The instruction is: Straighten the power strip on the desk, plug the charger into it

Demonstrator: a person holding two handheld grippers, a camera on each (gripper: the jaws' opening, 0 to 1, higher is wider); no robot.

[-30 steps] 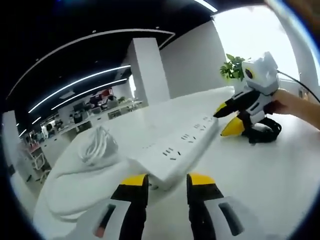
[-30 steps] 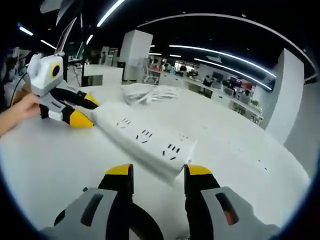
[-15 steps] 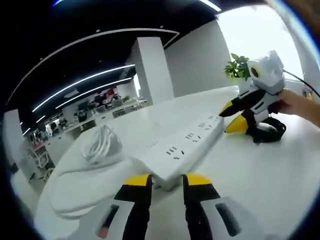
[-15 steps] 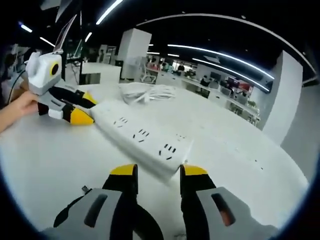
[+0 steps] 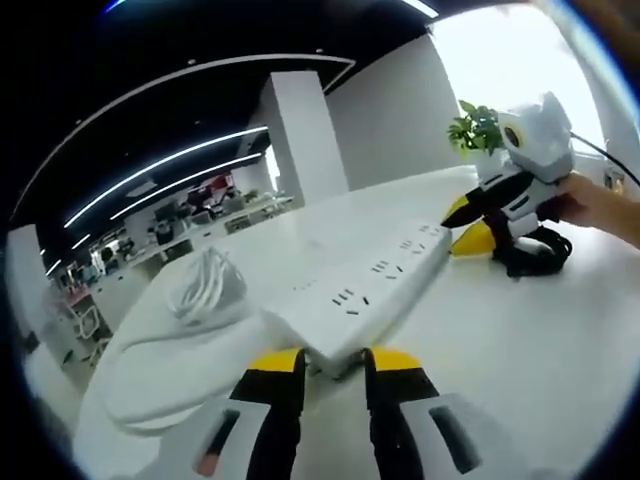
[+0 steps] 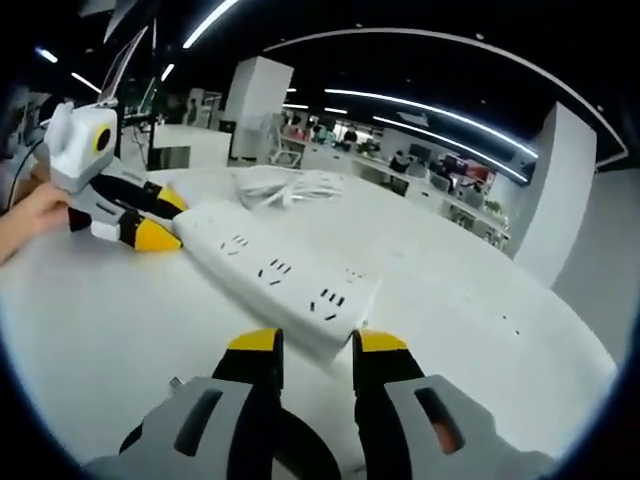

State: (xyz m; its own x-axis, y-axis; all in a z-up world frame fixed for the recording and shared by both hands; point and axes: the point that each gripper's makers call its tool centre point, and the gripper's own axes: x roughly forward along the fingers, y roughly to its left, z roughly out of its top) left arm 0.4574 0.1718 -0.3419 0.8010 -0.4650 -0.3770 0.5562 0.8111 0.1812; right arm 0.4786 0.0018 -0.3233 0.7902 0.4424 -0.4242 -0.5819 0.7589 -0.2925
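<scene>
A long white power strip point(image 5: 368, 292) lies across the white desk point(image 5: 520, 340), sockets facing up. Its near end sits between the yellow-tipped jaws of my left gripper point(image 5: 333, 362), which is shut on it. At the strip's far end is my right gripper point(image 5: 462, 224), held by a hand point(image 5: 598, 202). In the right gripper view the same strip point(image 6: 272, 272) runs away from my right gripper point(image 6: 317, 343), which is shut on its near end. The left gripper point(image 6: 160, 220) straddles the far end there, with a hand point(image 6: 30, 215) behind it.
A coil of white cable point(image 5: 203, 286) lies on the desk beside the strip, also seen as the coil point(image 6: 288, 184) behind it. A potted plant point(image 5: 474, 130) stands at the desk's far edge. Office desks and a white pillar point(image 5: 300, 140) lie beyond.
The jaws of both grippers have drawn closer together around the strip's two ends. Both views shifted slightly; the strip keeps about the same place between them.
</scene>
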